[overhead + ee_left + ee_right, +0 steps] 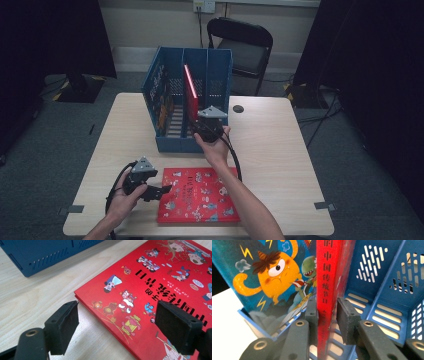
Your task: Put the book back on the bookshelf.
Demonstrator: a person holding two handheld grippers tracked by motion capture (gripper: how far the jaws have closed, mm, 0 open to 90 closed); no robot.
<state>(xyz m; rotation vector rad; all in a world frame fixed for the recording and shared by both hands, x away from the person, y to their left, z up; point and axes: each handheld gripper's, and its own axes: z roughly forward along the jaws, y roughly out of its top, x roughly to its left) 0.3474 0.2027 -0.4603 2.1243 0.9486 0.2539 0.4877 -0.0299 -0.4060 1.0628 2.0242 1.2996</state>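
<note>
A blue file holder (220,70) (387,305) with several compartments stands at the table's far middle. A thin red book (190,90) (326,272) stands upright in its middle compartment. My right gripper (196,131) (325,312) is at the holder's open front, shut on this book's spine near the bottom, one pad on each side. A second red picture book (200,195) (155,277) lies flat near the table's front edge. My left gripper (167,189) (117,322) hovers open over its left corner, with its jaws wide apart and nothing between them.
A blue picture book with an orange monster (159,95) (269,272) leans in the holder's left compartment. The holder's corner (37,255) sits just beyond the flat book. A black chair (245,45) stands behind the table (270,145). A cable hole (238,108) lies right of the holder.
</note>
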